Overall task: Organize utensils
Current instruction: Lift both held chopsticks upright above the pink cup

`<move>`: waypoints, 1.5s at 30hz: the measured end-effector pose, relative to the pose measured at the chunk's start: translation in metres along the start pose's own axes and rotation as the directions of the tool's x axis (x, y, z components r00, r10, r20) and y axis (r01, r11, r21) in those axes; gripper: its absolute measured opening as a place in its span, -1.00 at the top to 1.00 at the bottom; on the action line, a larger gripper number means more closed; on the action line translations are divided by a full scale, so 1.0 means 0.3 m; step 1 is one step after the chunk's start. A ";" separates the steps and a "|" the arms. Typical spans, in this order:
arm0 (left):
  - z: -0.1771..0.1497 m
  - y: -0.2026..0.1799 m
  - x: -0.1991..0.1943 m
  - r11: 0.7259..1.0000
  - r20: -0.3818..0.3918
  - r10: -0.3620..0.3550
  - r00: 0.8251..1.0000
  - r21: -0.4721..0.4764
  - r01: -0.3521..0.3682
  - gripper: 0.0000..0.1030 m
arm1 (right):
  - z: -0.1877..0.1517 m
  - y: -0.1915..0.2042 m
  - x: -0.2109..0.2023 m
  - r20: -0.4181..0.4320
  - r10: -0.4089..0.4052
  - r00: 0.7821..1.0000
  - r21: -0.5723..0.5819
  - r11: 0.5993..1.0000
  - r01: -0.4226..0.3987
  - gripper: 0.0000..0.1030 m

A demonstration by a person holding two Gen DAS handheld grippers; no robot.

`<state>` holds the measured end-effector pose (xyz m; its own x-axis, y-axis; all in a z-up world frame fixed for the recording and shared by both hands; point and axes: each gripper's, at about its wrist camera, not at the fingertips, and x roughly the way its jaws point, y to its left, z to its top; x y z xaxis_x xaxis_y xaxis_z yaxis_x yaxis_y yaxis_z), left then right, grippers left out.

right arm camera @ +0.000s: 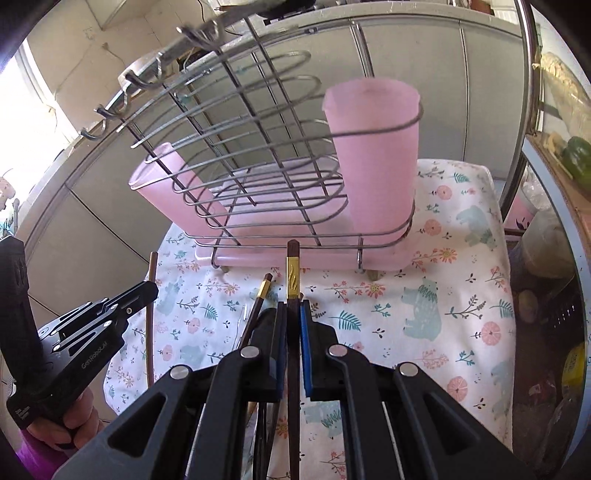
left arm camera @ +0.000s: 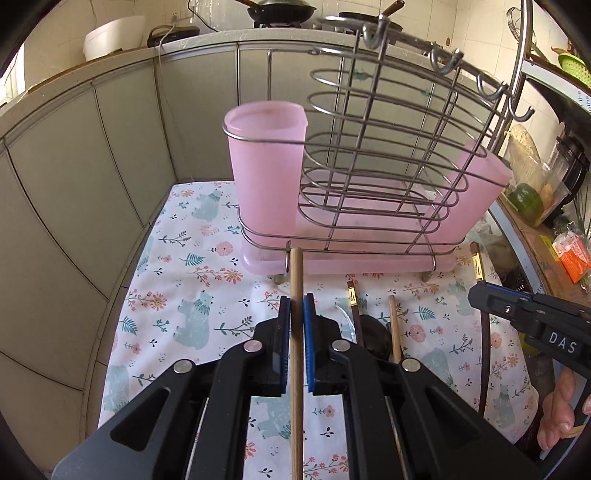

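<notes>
My left gripper [left arm camera: 296,301] is shut on a light wooden chopstick [left arm camera: 296,273] whose tip points at the base of the wire utensil rack [left arm camera: 369,147]. The rack holds a pink cup [left arm camera: 264,170] at its left end and another pink cup [left arm camera: 476,192] at its right. My right gripper [right arm camera: 293,308] is shut on a dark chopstick with a gold band [right arm camera: 292,277], aimed at the rack [right arm camera: 258,147] near the right-hand pink cup [right arm camera: 376,155]. More chopsticks [left arm camera: 393,325] and a dark spoon [left arm camera: 373,332] lie on the floral cloth [left arm camera: 184,295].
The rack has hooks [left arm camera: 373,33] along its top bar. A cabinet wall [left arm camera: 92,166] lies left and behind. Cluttered shelves with a green pepper [left arm camera: 524,199] and packets stand at the right. The left gripper also shows in the right wrist view [right arm camera: 147,290].
</notes>
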<state>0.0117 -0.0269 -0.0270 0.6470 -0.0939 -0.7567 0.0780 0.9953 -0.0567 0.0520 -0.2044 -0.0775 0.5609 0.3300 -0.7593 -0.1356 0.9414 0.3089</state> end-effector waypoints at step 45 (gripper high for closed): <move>0.290 0.171 -0.493 0.980 0.416 -0.136 0.899 -0.077 0.183 0.88 | 0.222 0.024 -0.502 0.433 0.017 0.901 -0.058 0.998 0.009 0.88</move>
<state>-0.0139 0.0361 0.1387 0.8865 -0.2287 -0.4022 0.1369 0.9601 -0.2440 0.0211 -0.2519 0.0773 0.8568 0.2832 -0.4310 -0.1777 0.9467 0.2687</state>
